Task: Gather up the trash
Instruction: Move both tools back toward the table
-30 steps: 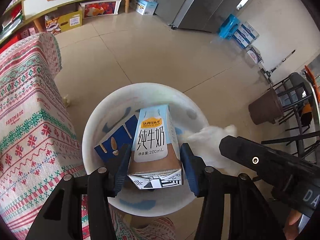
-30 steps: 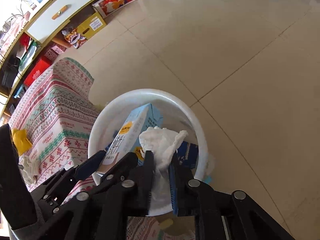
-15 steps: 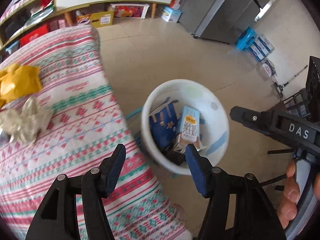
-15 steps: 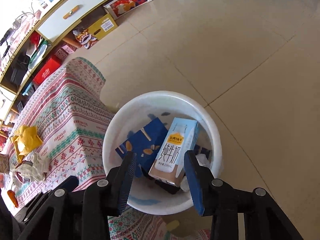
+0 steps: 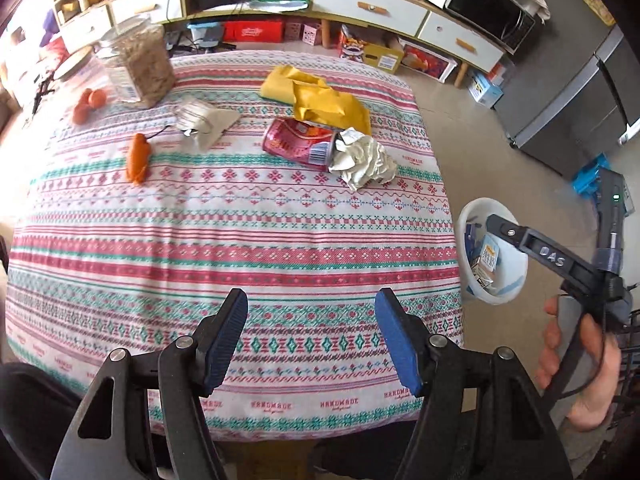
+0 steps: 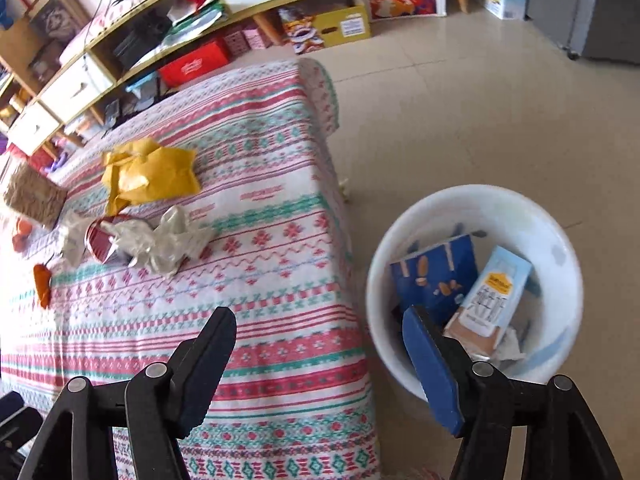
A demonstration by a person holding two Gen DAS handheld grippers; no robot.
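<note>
A white bin [image 6: 560,280] stands on the floor beside the table, holding a milk carton [image 6: 494,296], a blue box [image 6: 436,276] and a white tissue [image 6: 510,346]. On the patterned tablecloth [image 5: 240,240] lie a crushed red can [image 5: 298,142], crumpled white paper [image 5: 364,158], a yellow bag [image 5: 320,98] and a folded wrapper [image 5: 206,120]. My left gripper [image 5: 312,334] hovers over the table's near side, jaws opening, nothing between them. My right gripper [image 6: 320,356] hangs over the table edge by the bin, jaws opening and empty. It also shows as the right gripper [image 5: 520,236], held by a hand [image 5: 580,368].
A glass jar [image 5: 136,64], small orange fruits [image 5: 88,104] and an orange toy [image 5: 138,158] sit at the table's far left. Low cabinets [image 5: 372,8] with boxes underneath line the far wall. A grey fridge [image 5: 568,96] stands at the right. Tiled floor [image 6: 460,120] lies beyond the bin.
The milk carton and the tissue left the jaws and now lie in the bin. Both grippers opened wider and swung from above the bin back over the table.
</note>
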